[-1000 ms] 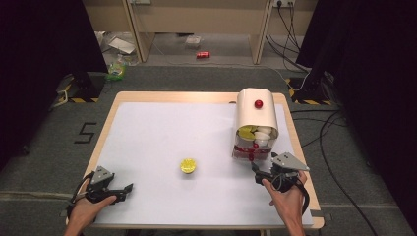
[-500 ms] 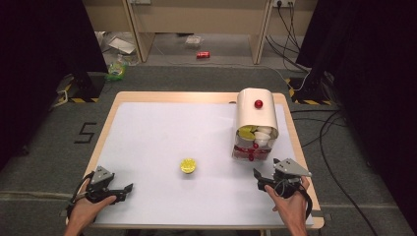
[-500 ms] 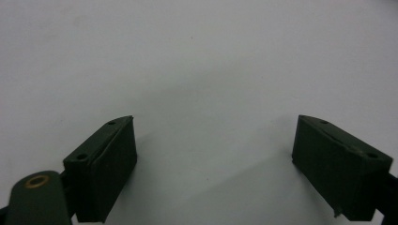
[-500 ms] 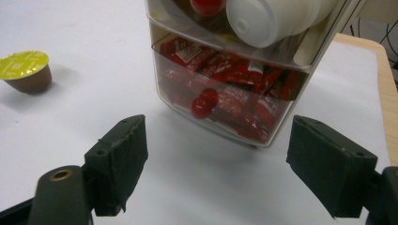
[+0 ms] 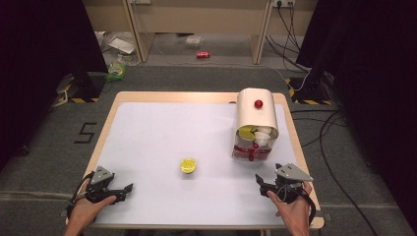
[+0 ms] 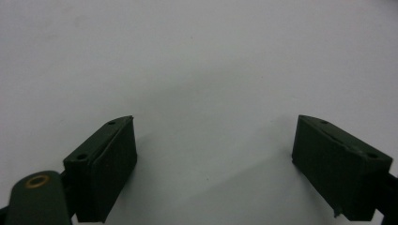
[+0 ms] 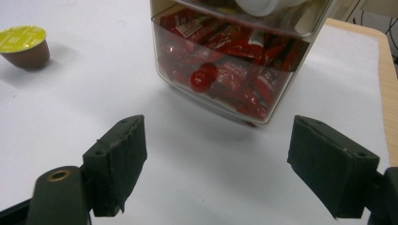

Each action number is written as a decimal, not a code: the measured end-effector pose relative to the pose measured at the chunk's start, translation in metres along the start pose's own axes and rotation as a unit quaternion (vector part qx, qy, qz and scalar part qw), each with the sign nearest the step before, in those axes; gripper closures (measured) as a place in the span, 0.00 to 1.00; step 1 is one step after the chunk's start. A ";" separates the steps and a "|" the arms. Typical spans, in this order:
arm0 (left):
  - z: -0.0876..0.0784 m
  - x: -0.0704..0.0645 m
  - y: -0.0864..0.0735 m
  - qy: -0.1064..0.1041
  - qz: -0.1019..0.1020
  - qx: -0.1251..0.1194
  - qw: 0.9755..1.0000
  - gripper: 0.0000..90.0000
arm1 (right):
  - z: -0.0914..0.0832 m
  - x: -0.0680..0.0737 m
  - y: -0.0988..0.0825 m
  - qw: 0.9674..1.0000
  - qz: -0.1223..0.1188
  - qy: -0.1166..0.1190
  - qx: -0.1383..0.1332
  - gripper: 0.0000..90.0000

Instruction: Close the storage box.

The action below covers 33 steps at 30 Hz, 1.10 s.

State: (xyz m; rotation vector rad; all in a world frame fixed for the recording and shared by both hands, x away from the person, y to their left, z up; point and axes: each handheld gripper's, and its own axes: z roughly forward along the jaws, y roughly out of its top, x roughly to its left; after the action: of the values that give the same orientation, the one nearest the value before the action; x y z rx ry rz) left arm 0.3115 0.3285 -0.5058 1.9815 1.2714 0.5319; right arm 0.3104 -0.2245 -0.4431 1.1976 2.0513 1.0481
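Black jaws of the right gripper (image 5: 265,185) have just been opening and now stand spread with nothing between them; versus a second ago it sits pulled back toward the near edge, clear of the dispenser (image 5: 255,127), whose red-knobbed drawer (image 7: 234,70) is shut. Left gripper (image 5: 124,189) unchanged at near left, jaws spread over bare white table (image 5: 162,132). Yellow-lidded capsule (image 5: 188,165) same spot, centre, well apart from both.
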 end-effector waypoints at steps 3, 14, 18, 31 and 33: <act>0.000 0.000 0.000 0.000 0.000 0.000 1.000 0.15 | -0.002 -0.001 -0.003 1.000 -0.002 -0.001 0.002 0.22; 0.000 0.000 0.000 0.000 0.000 0.000 1.000 0.15 | -0.013 -0.008 -0.021 1.000 0.005 -0.013 0.017 0.22; 0.000 0.000 0.000 0.000 0.000 0.000 1.000 0.15 | -0.016 -0.009 -0.027 1.000 0.009 -0.012 0.023 0.22; 0.000 0.000 0.000 0.000 0.000 0.000 1.000 0.15 | -0.019 -0.017 -0.042 0.999 0.016 -0.009 0.048 0.22; 0.000 0.000 0.000 0.000 0.000 0.000 1.000 0.15 | -0.019 -0.018 -0.043 0.999 0.015 -0.011 0.047 0.22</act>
State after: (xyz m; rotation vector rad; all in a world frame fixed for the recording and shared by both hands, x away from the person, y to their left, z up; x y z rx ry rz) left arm 0.3114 0.3284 -0.5058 1.9817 1.2712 0.5325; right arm 0.2836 -0.2604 -0.4673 1.2848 2.0929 0.9570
